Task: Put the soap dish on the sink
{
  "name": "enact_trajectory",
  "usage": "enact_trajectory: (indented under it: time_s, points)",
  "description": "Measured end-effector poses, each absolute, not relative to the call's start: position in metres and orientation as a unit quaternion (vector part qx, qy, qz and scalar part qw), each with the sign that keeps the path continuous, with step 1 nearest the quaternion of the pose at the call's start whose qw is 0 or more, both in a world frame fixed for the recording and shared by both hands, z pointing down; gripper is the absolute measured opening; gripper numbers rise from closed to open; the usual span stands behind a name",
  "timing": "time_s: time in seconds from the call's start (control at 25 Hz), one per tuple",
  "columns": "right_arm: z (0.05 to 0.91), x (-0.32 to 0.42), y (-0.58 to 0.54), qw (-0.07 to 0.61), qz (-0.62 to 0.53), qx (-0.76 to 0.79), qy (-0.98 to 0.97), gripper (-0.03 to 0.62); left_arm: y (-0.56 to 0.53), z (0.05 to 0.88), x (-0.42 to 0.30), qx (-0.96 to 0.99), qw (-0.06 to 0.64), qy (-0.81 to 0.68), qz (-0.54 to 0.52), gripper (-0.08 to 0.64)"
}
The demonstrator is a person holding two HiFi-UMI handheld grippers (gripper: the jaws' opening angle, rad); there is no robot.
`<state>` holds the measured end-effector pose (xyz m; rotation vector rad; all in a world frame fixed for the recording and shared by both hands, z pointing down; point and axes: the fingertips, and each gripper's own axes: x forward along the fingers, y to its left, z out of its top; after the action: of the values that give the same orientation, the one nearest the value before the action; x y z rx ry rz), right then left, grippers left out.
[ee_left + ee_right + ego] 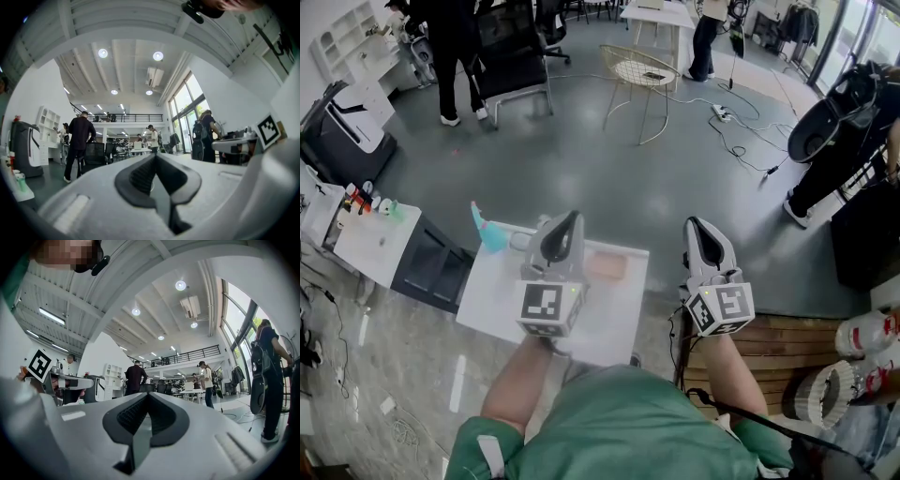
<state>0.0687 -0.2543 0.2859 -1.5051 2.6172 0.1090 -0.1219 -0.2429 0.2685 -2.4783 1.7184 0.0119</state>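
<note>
A pale pink soap dish (606,265) lies on a white sink top (614,319) right in front of me. My left gripper (569,217) hovers over that top just left of the dish, shut and holding nothing; in its own view the pads meet at the tip (155,157). My right gripper (696,223) hangs over the grey floor to the right of the sink top, also shut and holding nothing (147,397). Both gripper views look level across the room, so neither shows the dish.
A teal bottle-like object (487,232) and a small round grey fitting (520,241) stand at the top's far left corner. Left of it are a black bin (431,267) and a white table (370,242). Wooden boards (787,347) lie at the right, a wire chair (642,70) and people beyond.
</note>
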Motion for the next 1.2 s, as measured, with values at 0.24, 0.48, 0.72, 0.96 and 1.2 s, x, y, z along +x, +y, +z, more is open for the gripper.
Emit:
enact_trajectory:
  time_s: [0.24,0.48,0.72,0.96,1.2]
  points:
    - [0.284,0.069,-0.256,0.064,0.040,-0.494,0.866,0.002,-0.247,0.271,-0.120,-0.822,0.069,0.565,0.007,-0.002]
    - [0.287,0.069,-0.258,0.060,0.049,-0.488,0.870,0.002,-0.249,0.276,-0.119,-0.821,0.064,0.567,0.003,-0.002]
    - [0.290,0.070,-0.262,0.062,0.038,-0.492,0.868,0.002,-0.253,0.281,-0.119,-0.822,0.061,0.567,0.000,-0.002]
    - [0.290,0.071,-0.267,0.061,0.037,-0.490,0.869,0.002,-0.258,0.280,-0.118,-0.820,0.066,0.568,-0.001,-0.002]
    - [0.293,0.068,-0.272,0.063,0.037,-0.487,0.871,0.002,-0.262,0.285,-0.122,-0.819,0.062,0.571,-0.009,-0.002]
